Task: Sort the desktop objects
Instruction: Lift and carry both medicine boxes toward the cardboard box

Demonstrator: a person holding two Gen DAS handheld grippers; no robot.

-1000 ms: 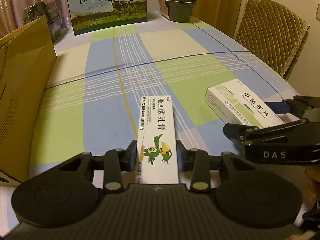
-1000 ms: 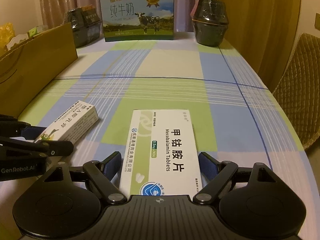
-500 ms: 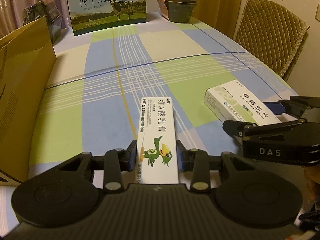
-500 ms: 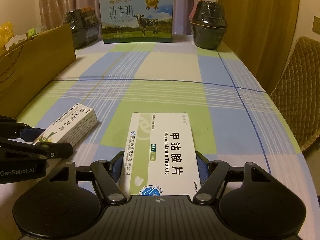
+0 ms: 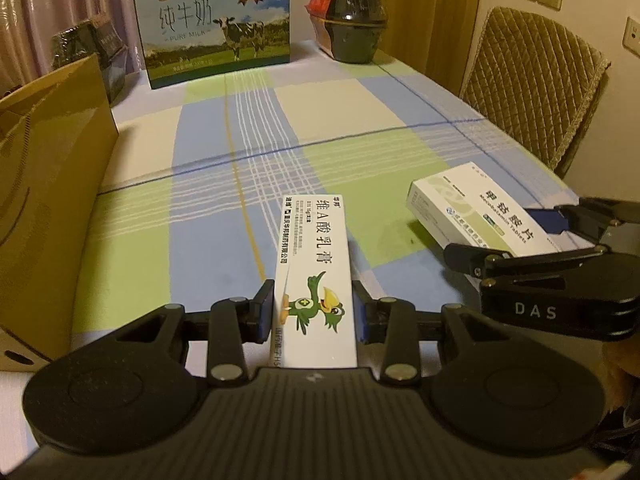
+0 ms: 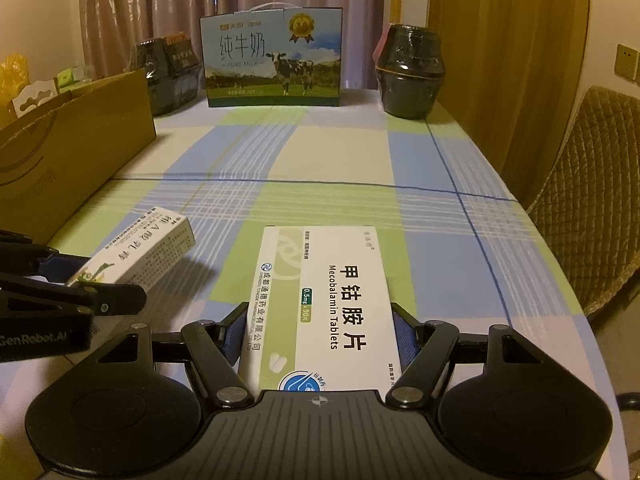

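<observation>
A narrow white ointment box [image 5: 316, 264] printed with a green bird sits between my left gripper's [image 5: 312, 292] pads, which are shut on its near end. In the right wrist view this ointment box [image 6: 140, 252] juts from the left gripper [image 6: 108, 280], its far end raised over a shadow. A wider white and green tablet box [image 6: 320, 280] lies lengthwise in my right gripper [image 6: 320, 312], and both blue pads press its long sides. From the left wrist view the tablet box [image 5: 472, 208] sticks out of the right gripper [image 5: 496, 232] at the right.
A checked tablecloth [image 6: 344, 152] covers the table. An open cardboard box [image 5: 52, 184] stands along the left edge. At the far end are a milk carton [image 5: 216, 28], a black jar [image 5: 354, 20] and dark wrapped boxes [image 5: 92, 48]. A quilted chair [image 5: 536, 80] stands on the right.
The right gripper's jaws have closed in from a wider stance onto the sides of the tablet box. The left gripper keeps its hold on the ointment box.
</observation>
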